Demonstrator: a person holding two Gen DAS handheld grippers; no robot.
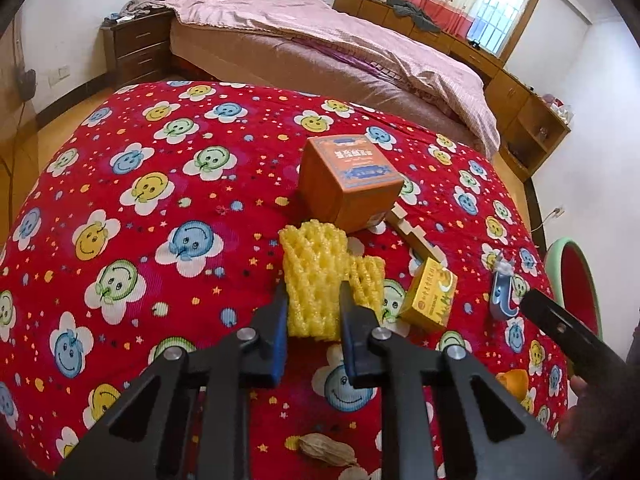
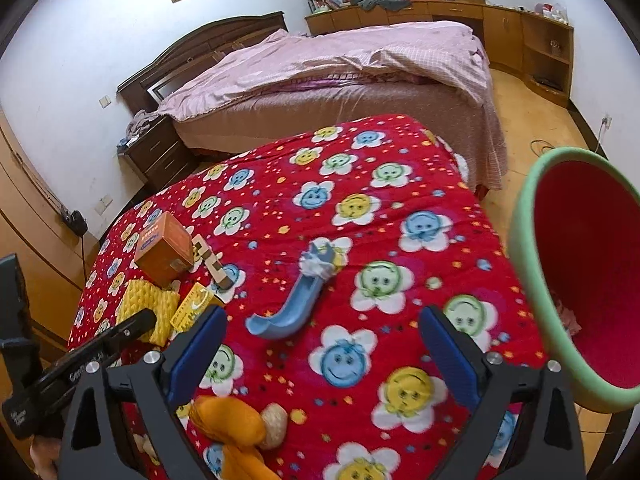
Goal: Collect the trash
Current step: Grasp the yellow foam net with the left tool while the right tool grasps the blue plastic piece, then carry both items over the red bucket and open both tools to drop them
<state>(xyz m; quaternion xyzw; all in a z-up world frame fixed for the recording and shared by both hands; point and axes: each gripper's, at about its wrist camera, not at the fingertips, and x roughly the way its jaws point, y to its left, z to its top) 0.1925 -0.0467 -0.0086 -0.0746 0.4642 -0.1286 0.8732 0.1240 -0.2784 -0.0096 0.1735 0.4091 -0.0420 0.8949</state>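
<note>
Red cloth (image 1: 168, 184) printed with smiling flowers covers the worktop that fills our left wrist view. Our left tongs (image 1: 313, 312) are clenched on a yellow foam net (image 1: 316, 276), whose near end sits squeezed between the blue pads (image 1: 280, 328); no earlier picture tells us more of that grip. Just behind the net stands an orange box (image 1: 348, 180), with a pale wooden piece (image 1: 416, 232) lying at its right foot. To the right of the net rests a small yellow carton (image 1: 430, 298), and farther right a blue plastic scoop (image 1: 502, 300) with a white wad at its far end. A brown nut shell (image 1: 326, 450) lies near the bottom edge of the cloth. The green bin (image 1: 576, 276) with a red inside shows at the right, off the edge of the worktop. A bed with a pink cover (image 1: 328, 28) stands behind.

Turning to the right wrist view, our right tongs (image 2: 324, 344) stand released, their jaws wide apart with nothing between the pads. The blue plastic scoop (image 2: 292, 304) lies on the cloth just ahead of them, its white wad (image 2: 320, 266) at the far tip. Orange peel (image 2: 232, 424) and a pale round scrap (image 2: 274, 424) sit low, near the left finger. At the left we see the orange box (image 2: 164, 248), the foam net (image 2: 148, 304) and the yellow carton (image 2: 194, 304) grouped together, with the black body of the left tongs (image 2: 96, 350) reaching in over the net. The green bin (image 2: 576, 272) looms close on the right, beside the worktop, tipped so its red inside faces us.
</note>
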